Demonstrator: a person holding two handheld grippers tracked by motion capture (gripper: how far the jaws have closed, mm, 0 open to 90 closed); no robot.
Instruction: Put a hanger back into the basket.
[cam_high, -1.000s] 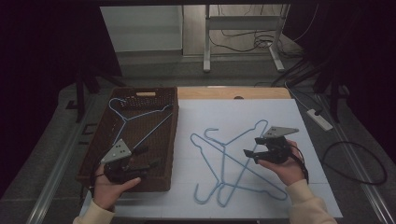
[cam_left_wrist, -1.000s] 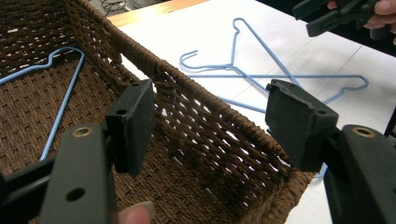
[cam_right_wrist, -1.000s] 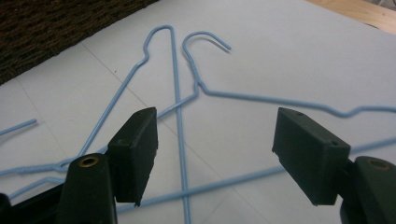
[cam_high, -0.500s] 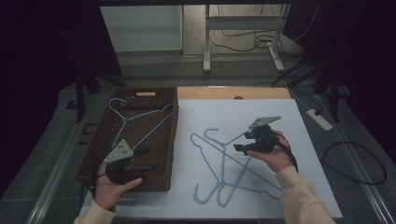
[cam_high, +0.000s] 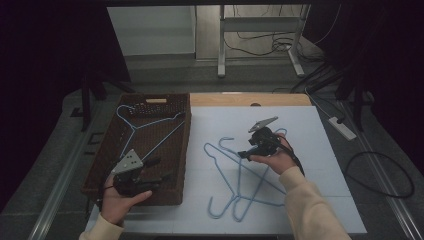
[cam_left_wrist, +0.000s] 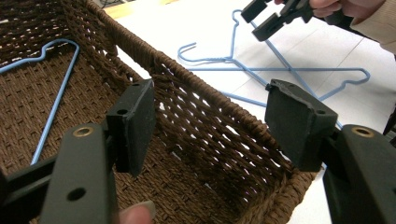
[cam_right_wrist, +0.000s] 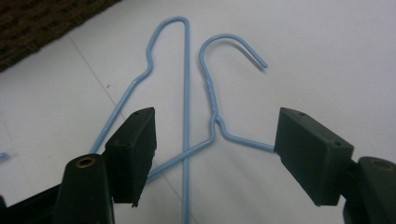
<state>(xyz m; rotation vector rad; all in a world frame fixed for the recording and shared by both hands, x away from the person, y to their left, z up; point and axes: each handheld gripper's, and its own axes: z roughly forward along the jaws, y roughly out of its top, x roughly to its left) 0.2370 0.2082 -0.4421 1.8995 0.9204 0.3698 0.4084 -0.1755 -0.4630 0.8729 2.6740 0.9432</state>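
Note:
Two light-blue wire hangers (cam_high: 239, 176) lie crossed on the white table cover (cam_high: 310, 175). My right gripper (cam_high: 247, 148) hovers open just above their upper ends. In the right gripper view its jaws (cam_right_wrist: 215, 149) straddle the twisted neck of one hanger (cam_right_wrist: 215, 105), with the other hanger's wire (cam_right_wrist: 187, 93) running between them; neither pad touches. A third blue hanger (cam_high: 145, 125) lies inside the brown wicker basket (cam_high: 185, 150). My left gripper (cam_high: 159, 169) stands open and empty over the basket's near right corner (cam_left_wrist: 210, 126).
The basket's woven wall (cam_left_wrist: 201, 93) rises right in front of the left jaws. In the left gripper view the right gripper (cam_left_wrist: 271, 18) shows at the top, over the hangers (cam_left_wrist: 280, 70). A wooden strip (cam_high: 250, 99) borders the table's far edge.
My right gripper has moved left across the table cover, from beside the hangers to above their necks. The left gripper has stayed over the basket.

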